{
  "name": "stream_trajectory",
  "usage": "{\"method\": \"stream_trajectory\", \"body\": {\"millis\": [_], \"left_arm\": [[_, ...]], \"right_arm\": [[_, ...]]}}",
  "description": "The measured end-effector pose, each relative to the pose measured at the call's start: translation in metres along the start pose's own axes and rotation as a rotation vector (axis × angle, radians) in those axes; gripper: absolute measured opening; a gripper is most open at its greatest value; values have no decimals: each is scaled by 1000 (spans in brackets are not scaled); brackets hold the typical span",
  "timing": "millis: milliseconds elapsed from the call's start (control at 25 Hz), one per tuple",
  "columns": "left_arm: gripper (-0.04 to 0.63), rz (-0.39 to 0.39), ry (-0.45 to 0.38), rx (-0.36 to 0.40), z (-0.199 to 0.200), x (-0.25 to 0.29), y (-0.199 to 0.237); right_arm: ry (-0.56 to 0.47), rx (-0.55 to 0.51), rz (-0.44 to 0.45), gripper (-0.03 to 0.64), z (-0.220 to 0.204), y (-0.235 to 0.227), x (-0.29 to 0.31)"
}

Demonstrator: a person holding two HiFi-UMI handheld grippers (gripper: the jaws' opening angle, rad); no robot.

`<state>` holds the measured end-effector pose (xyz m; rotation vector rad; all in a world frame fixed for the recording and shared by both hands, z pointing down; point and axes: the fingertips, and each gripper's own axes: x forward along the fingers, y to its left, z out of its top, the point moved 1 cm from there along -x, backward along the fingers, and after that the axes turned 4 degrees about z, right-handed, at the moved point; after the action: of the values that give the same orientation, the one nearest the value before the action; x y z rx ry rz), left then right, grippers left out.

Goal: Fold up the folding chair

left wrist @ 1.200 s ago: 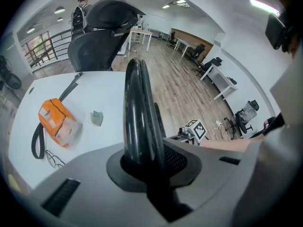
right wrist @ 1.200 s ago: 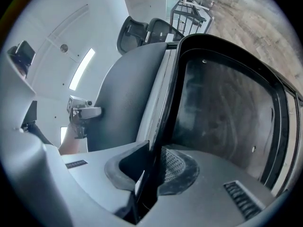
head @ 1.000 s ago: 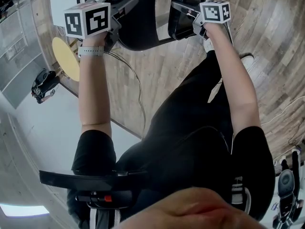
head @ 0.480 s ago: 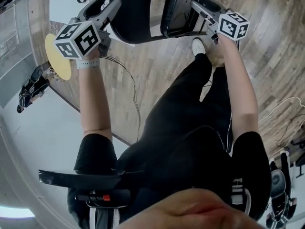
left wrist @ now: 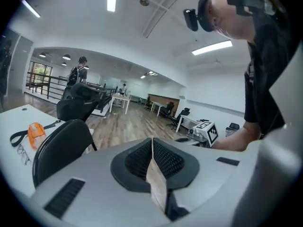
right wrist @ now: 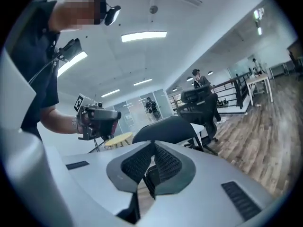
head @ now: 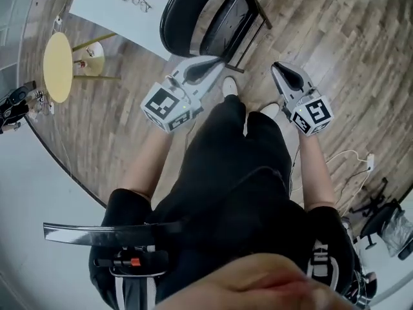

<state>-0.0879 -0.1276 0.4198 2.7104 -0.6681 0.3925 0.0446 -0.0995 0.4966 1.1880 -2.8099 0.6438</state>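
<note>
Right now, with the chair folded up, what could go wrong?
The folded chair stands by the white table with nothing gripping it, so it might tip over. A white cable lies on the floor to the person's right; stepping back could snag it.

Black folding chair point(head: 222, 24) at upper centre: smooth seat and back, dull sheen, plastic or vinyl by the look, on thin dark metal tubing. Wood-plank floor point(head: 335, 31) across the right side: brown and grey boards, visible grain, low satin gloss. White tabletop point(head: 103, 8) at upper left: smooth, flat, matt. Round yellow stool top point(head: 58, 66) at left edge: even, matt. Black clothing point(head: 239, 173) in the centre: soft matt cloth. White cable point(head: 345, 155) at right: smooth, plastic-looking.
</note>
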Motion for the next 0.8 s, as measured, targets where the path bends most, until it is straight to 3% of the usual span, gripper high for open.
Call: {"method": "stream_trajectory", "body": {"millis": [120, 280, 520, 800], "left_arm": [[5, -36, -39, 57, 7, -10, -55], [5, -32, -105, 66, 26, -21, -87], [5, 16, -171, 53, 49, -43, -100], [5, 56, -253, 67, 80, -62, -96]], "right_arm": [[-13, -72, 20, 9, 33, 44, -27], [-69, -142, 60, 9, 80, 90, -43], [-93, -254, 96, 9, 132, 134, -56], [-113, -271, 128, 9, 161, 159, -51]]}}
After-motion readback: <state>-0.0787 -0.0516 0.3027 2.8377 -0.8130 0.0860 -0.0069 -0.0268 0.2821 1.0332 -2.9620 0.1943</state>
